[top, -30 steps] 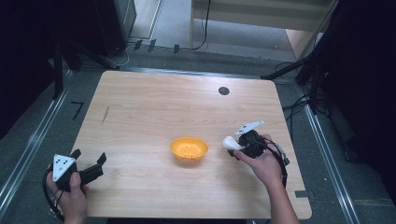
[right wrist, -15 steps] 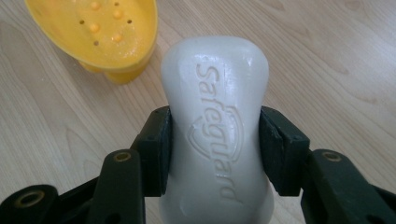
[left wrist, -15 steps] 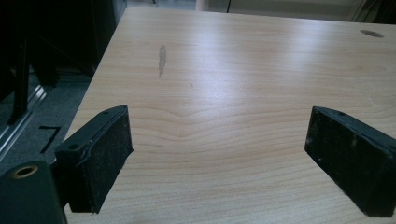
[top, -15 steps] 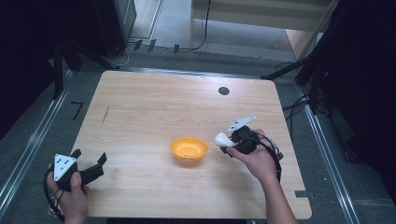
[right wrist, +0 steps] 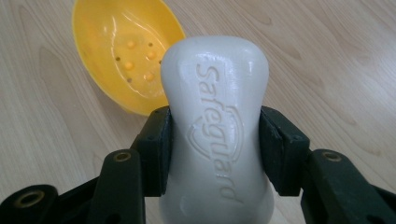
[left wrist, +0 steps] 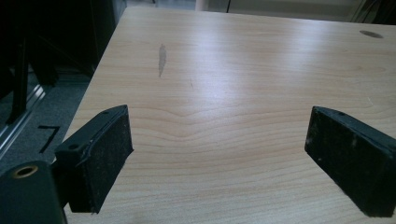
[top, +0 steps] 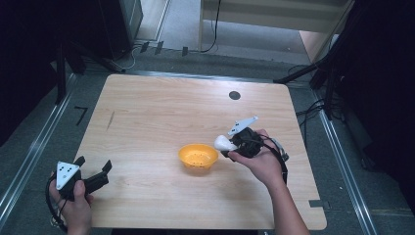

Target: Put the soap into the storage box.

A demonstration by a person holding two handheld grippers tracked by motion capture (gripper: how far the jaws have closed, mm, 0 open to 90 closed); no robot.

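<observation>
From the high view, the right gripper (top: pixel 226 144) hangs just off the right rim of the orange soap dish (top: pixel 197 156), which sits on the worktop (top: pixel 161 112) a little right of centre. A white bar of soap (top: pixel 222 142) pokes out of its jaws toward the dish. The right hand (top: pixel 259 159) comes in from the lower right with the forearm angled up and leftward, the gripper lifted clear of the wood. Far off at the near left corner, the left gripper (top: pixel 93 169) rests low in the left hand (top: pixel 73 205), pointing across the worktop.

In the left gripper view, the jaws stand wide apart with nothing between them, bare wood ahead.

In the right gripper view, the jaws are clamped on the waist of the soap (right wrist: pixel 215 126), one pad on each narrow side, the lettered face up and the rounded end aimed past the dish (right wrist: pixel 121 51), which lies ahead and to the left. I'd worry about that grip: the bar is smooth and pinched at its narrowest part, so a tilt could let it slide out. The dish is light and shallow, so a nudge on its rim, or a release from too far to the side, could tip it or send the bar onto the worktop.
</observation>
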